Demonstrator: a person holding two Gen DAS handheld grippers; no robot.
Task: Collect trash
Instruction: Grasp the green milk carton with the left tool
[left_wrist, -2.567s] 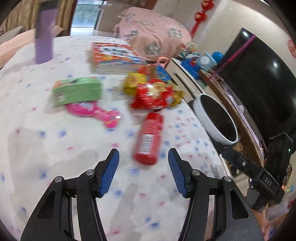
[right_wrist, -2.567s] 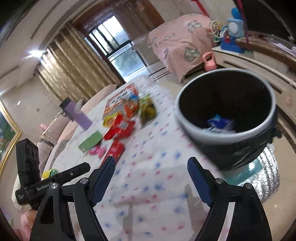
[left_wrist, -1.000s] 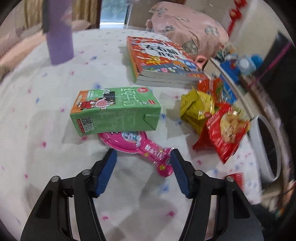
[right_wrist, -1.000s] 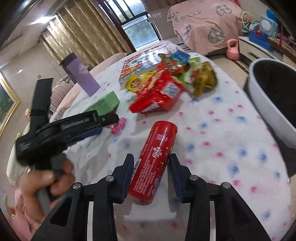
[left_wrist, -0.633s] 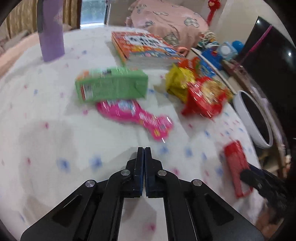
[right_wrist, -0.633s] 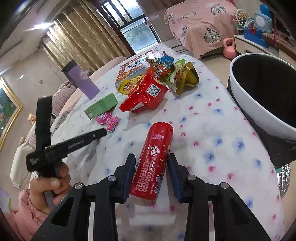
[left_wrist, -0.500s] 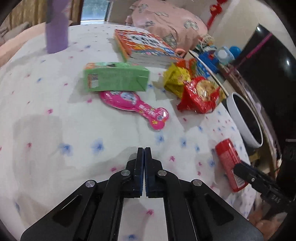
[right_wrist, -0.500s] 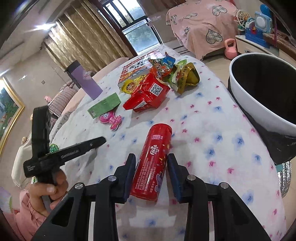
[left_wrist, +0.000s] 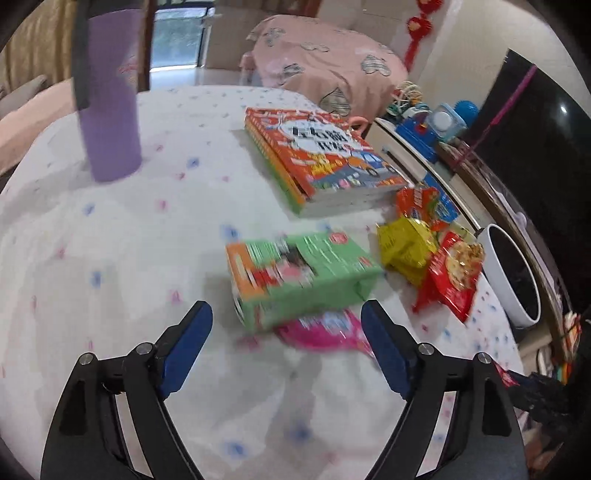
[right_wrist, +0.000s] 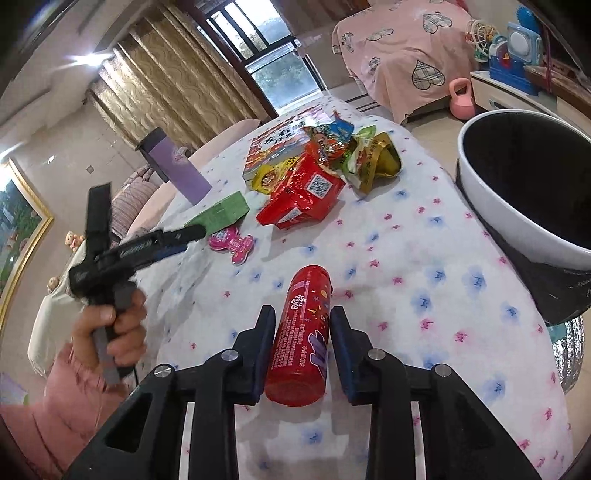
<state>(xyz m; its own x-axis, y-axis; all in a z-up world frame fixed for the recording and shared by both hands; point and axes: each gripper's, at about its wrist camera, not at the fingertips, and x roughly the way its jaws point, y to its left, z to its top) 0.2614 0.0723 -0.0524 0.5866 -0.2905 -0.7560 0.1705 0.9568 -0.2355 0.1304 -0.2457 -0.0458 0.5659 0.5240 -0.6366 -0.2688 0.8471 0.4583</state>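
Observation:
My right gripper (right_wrist: 302, 328) is shut on a red snack can (right_wrist: 303, 332) and holds it over the table. The white bin with a black liner (right_wrist: 517, 229) stands past the table's right edge; it also shows in the left wrist view (left_wrist: 511, 273). My left gripper (left_wrist: 286, 325) is wide open, just short of a green carton (left_wrist: 299, 277) that lies on a pink wrapper (left_wrist: 325, 330). In the right wrist view the left gripper (right_wrist: 173, 240) is near the green carton (right_wrist: 221, 214) and the pink wrapper (right_wrist: 232, 242). Red (left_wrist: 454, 273) and yellow (left_wrist: 404, 243) snack bags lie to the right.
An orange book (left_wrist: 321, 158) lies at the back of the spotted tablecloth (left_wrist: 110, 258). A purple tumbler (left_wrist: 109, 99) stands at the back left. More snack bags (right_wrist: 354, 155) lie beside the book (right_wrist: 273, 147). A cabinet with toys (left_wrist: 436, 122) stands beyond the table.
My left gripper has opened wide and moved forward to the green carton. My right gripper still holds the red can, almost unmoved.

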